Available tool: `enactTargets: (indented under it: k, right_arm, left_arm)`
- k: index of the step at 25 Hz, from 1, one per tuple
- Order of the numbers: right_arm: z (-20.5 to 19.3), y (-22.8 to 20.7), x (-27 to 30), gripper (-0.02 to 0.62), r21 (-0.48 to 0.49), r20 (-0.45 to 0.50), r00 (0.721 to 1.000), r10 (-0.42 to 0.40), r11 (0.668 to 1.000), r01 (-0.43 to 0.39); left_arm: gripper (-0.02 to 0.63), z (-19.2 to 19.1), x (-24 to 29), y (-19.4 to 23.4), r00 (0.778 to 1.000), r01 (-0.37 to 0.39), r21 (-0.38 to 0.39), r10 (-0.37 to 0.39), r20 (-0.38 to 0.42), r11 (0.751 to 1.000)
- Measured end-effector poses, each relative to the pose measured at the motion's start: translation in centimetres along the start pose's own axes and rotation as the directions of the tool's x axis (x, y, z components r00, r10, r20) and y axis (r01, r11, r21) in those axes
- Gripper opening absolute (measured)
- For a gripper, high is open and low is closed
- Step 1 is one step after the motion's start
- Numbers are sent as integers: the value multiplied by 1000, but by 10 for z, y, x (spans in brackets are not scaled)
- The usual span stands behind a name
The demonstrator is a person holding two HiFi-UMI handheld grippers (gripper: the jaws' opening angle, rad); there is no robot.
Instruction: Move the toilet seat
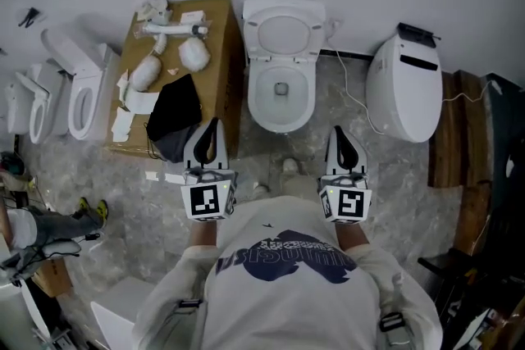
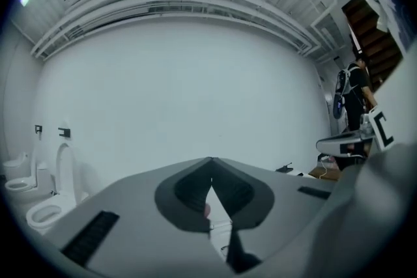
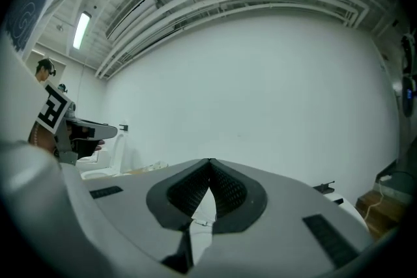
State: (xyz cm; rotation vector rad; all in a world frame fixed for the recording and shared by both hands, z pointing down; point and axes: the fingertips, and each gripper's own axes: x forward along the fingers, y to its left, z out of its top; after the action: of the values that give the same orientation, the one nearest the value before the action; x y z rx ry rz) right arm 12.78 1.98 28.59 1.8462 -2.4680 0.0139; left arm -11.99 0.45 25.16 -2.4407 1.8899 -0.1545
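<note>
- Left tongs (image 1: 212,145), right tongs (image 1: 344,150): both closed, empty.
- Toilet seat (image 1: 283,12) straight ahead, between both, well apart; apparently raised; neither tongs clearly nearer.

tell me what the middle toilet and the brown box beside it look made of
The toilet looks like glazed ceramic: white, smooth and rounded, though plastic parts can't be ruled out. The box looks like plain cardboard: matte brown, with flat faces and straight edges.

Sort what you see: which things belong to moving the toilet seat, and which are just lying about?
Job: raised toilet seat, middle toilet, left gripper and right gripper, jaws shut, empty.
Lying about: cardboard box, black cloth on it, closed toilet at right.
</note>
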Motion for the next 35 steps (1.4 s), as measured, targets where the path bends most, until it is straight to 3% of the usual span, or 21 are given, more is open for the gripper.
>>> enactTargets:
  k: [8,18,22,28,35]
  right_arm:
    - [18,46,-56,9,89,23,992,-121,989,119]
    - [8,91,-126,11,123,-26,993,-119,985,121]
    - [0,90,-164,11,155,-38,994,-100,982,105]
    - [-3,93,-227,11,183,-7,999,-50,982,51]
    - [-5,114,-281,11,205,-22,999,-35,978,39]
  left_arm:
    - [-2,14,-77,38,995,103,-49,-102,10,994]
    - [-2,6,-139,12,979,201,-100,-204,-19,974]
    - [-2,7,-175,-12,980,192,-133,-196,-20,972]
    - [-2,7,-245,-48,991,131,-122,-134,-16,984]
    - [-2,12,-305,-55,993,107,-150,-112,-27,983]
